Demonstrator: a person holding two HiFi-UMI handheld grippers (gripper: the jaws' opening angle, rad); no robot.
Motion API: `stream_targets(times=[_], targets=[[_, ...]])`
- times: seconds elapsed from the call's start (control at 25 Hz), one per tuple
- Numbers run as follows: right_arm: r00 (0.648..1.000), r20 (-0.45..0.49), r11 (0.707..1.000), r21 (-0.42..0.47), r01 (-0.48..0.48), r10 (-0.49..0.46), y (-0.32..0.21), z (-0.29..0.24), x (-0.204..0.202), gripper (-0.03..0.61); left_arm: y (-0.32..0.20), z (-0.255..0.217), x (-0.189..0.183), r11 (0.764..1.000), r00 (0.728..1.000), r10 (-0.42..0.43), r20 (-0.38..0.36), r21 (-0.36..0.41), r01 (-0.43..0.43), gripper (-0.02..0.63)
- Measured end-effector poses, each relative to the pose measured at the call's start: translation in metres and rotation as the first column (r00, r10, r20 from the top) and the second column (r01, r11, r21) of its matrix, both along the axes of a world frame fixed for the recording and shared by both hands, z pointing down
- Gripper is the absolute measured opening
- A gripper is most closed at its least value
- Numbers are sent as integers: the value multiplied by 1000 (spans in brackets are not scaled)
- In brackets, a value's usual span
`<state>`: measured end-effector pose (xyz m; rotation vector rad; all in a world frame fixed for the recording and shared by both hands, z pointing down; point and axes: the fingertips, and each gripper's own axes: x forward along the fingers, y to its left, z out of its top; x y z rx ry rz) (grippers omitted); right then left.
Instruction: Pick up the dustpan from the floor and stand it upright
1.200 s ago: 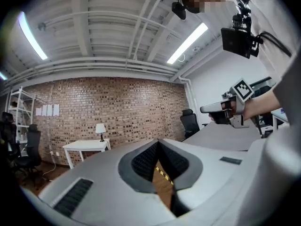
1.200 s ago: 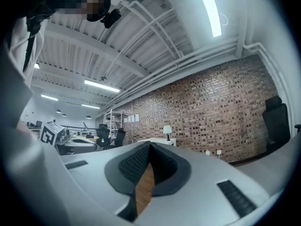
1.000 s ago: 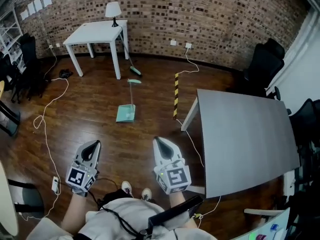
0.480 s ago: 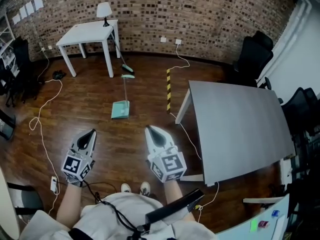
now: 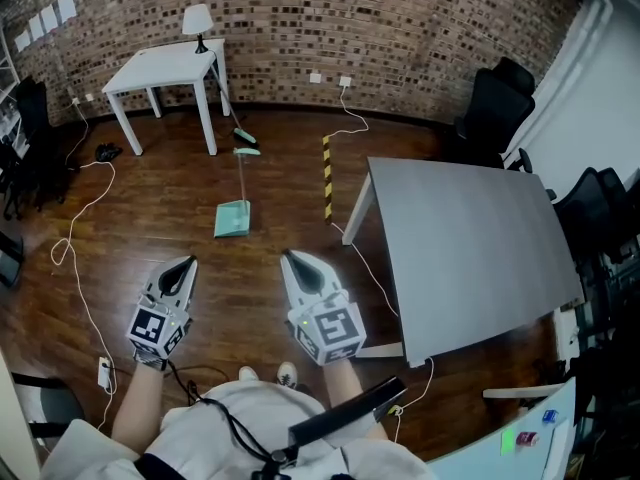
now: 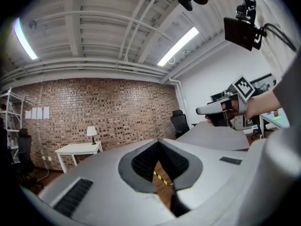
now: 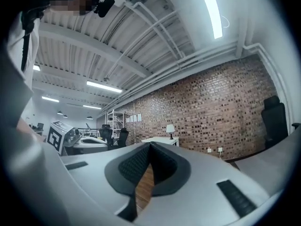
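Here both grippers point level out in front of the person, side by side and apart. The left gripper [image 5: 184, 265] is clenched with nothing between its jaws. The right gripper [image 5: 291, 259] is likewise closed and empty. In each gripper's own view only a strip of wooden floor [image 5: 150, 208] shows through the slit below the meeting pads. The dustpan [image 5: 231, 220] lies flat on that floor well ahead of both grippers, roughly between the lines they point along. Its long handle runs away from them toward a white table [image 5: 160, 66]. A broom [image 5: 243, 136] leans at that table, just beyond the handle's far end. A grey table [image 5: 470, 238] stands to the right of the right gripper. A yellow-and-black striped bar [image 5: 326, 178] lies ahead of that gripper, right of the dustpan.
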<state>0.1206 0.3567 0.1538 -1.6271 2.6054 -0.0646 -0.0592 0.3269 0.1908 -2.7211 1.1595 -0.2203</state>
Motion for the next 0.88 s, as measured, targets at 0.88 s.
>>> stream_targets(times=[0.88], targets=[[999, 4, 999, 10, -45, 45, -16, -6, 4, -20, -13, -1, 2, 999, 999, 40, -19, 8, -40, 11]])
